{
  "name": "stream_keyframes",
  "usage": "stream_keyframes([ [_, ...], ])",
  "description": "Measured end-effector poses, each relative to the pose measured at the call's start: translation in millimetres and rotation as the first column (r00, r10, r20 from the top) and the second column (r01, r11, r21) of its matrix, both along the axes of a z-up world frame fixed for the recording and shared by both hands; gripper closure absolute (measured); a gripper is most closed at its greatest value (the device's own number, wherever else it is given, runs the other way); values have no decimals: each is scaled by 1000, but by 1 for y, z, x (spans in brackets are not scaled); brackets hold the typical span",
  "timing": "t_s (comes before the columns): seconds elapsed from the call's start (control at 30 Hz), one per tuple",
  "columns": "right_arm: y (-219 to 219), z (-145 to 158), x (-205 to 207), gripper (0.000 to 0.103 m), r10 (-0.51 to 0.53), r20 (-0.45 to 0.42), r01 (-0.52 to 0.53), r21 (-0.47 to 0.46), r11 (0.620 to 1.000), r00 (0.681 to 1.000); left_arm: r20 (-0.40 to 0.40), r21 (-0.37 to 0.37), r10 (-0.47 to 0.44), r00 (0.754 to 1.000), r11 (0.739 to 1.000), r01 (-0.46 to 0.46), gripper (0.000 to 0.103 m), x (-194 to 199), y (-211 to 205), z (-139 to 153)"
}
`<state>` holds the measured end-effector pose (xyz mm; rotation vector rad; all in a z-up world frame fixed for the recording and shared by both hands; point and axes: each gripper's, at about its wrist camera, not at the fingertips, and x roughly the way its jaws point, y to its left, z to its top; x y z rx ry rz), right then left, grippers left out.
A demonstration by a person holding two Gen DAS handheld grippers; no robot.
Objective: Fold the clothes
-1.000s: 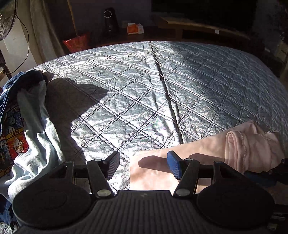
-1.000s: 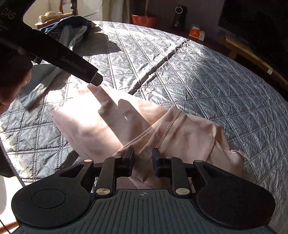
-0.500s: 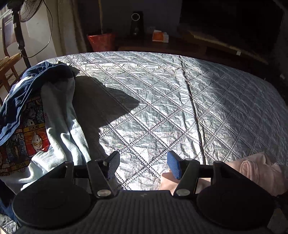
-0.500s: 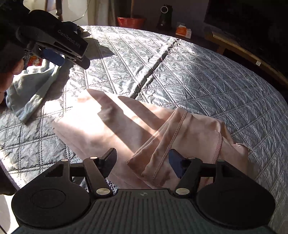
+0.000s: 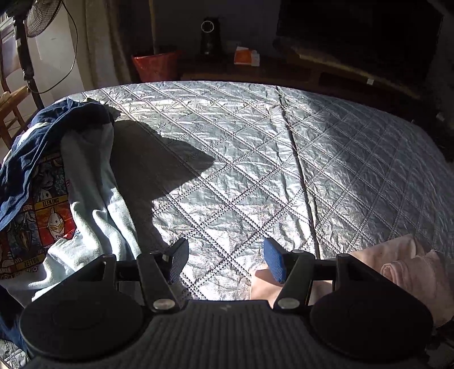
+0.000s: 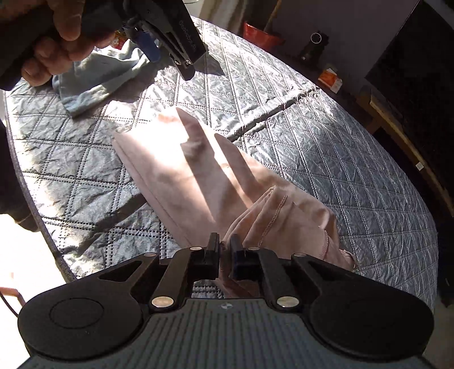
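Observation:
A pink garment (image 6: 198, 170) lies on the quilted grey bed cover (image 6: 326, 147), flat at its left end and bunched at its right end. My right gripper (image 6: 225, 247) is shut on the bunched near edge of the pink garment. My left gripper (image 5: 225, 259) is open and empty, held above the cover; the pink garment (image 5: 403, 264) shows at its lower right. In the right wrist view the left gripper (image 6: 167, 48) is high at the upper left, held by a hand.
A pile of clothes lies at the bed's left: a light blue garment (image 5: 93, 198), a navy one (image 5: 42, 142) and a printed cartoon shirt (image 5: 37, 224). Beyond the bed stand a red bin (image 5: 154, 66), a fan (image 5: 37, 17) and dark furniture (image 5: 340, 71).
My right gripper opened half a second ago and has shut again on the pink garment's bunched edge. My left gripper has risen and drawn back to the left, still open.

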<state>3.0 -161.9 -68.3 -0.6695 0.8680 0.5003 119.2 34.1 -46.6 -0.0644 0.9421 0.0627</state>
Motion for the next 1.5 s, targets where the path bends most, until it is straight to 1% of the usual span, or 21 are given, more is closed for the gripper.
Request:
stream_keyframes([
  [0.07, 0, -7, 1, 92, 4, -3, -4, -62, 998, 1000, 0, 2, -1, 1000, 1000, 1, 48, 0, 0, 0],
  [0.17, -4, -15, 12, 90, -57, -55, 58, 15, 998, 997, 1, 3, -5, 1000, 1000, 5, 48, 0, -2, -1],
  [0.23, -11, -2, 16, 89, -106, -68, 114, 133, 985, 992, 1, 7, -6, 1000, 1000, 6, 48, 0, -3, -1],
  [0.3, -20, 13, 19, 86, -166, -70, 178, 249, 952, 984, -1, 9, -6, 1000, 1000, 6, 48, 0, -3, -2],
  [0.43, -49, 14, 41, 78, -330, -82, 339, 307, 889, 940, -5, 3, -5, 1000, 1000, 5, 48, 1, -2, -2],
  [0.5, -63, 2, 55, 80, -389, -121, 407, 324, 854, 913, 0, 0, -11, 1000, 1000, 11, 48, 0, -2, -1],
  [0.63, -61, -24, 79, 80, -400, -144, 425, 299, 855, 905, 1, 3, -29, 1000, 1000, 29, 48, 0, -7, 0],
  [0.67, -58, -29, 84, 85, -399, -136, 422, 283, 861, 907, -3, 4, -31, 1000, 999, 31, 48, 0, -8, -1],
  [0.73, -55, -30, 90, 85, -388, -102, 400, 278, 873, 916, -8, 6, -37, 999, 999, 37, 48, 0, -10, -3],
  [0.83, -69, -12, 96, 84, -451, -69, 444, 357, 822, 890, -11, 7, -45, 999, 999, 45, 48, 0, -13, -4],
  [0.9, -87, 2, 99, 78, -521, -68, 495, 432, 754, 851, -10, 7, -50, 999, 999, 50, 48, -1, -15, -4],
  [0.97, -100, 5, 104, 78, -532, -128, 526, 452, 720, 837, -11, 6, -55, 998, 998, 55, 48, -1, -16, -4],
  [1.03, -99, -1, 103, 74, -472, -183, 502, 434, 748, 862, -11, 6, -61, 998, 998, 61, 47, -1, -18, -4],
  [1.1, -86, -9, 95, 64, -410, -180, 448, 379, 810, 894, -12, 7, -63, 998, 998, 63, 47, -1, -18, -4],
  [1.13, -78, -17, 94, 46, -382, -195, 427, 326, 843, 903, -13, 7, -62, 998, 998, 62, 47, -1, -18, -4],
  [1.17, -70, -26, 94, 32, -355, -213, 404, 271, 874, 910, -13, 7, -61, 998, 998, 61, 47, -1, -18, -4],
  [1.2, -70, -26, 93, 30, -354, -209, 402, 270, 875, 911, -15, 8, -60, 998, 998, 60, 47, -1, -19, -5],
  [1.27, -69, -26, 90, 36, -358, -197, 403, 279, 872, 913, -16, 10, -61, 998, 998, 61, 47, -1, -19, -6],
  [1.33, -71, -13, 87, 51, -400, -181, 437, 287, 852, 898, -18, 13, -62, 998, 998, 62, 47, -1, -19, -6],
  [1.4, -72, -1, 78, 50, -391, -181, 430, 329, 840, 902, -19, 13, -61, 998, 998, 62, 47, -1, -19, -7],
  [1.5, -57, -10, 72, 57, -368, -183, 406, 259, 876, 912, -17, 7, -59, 998, 998, 59, 47, 0, -19, -5],
])
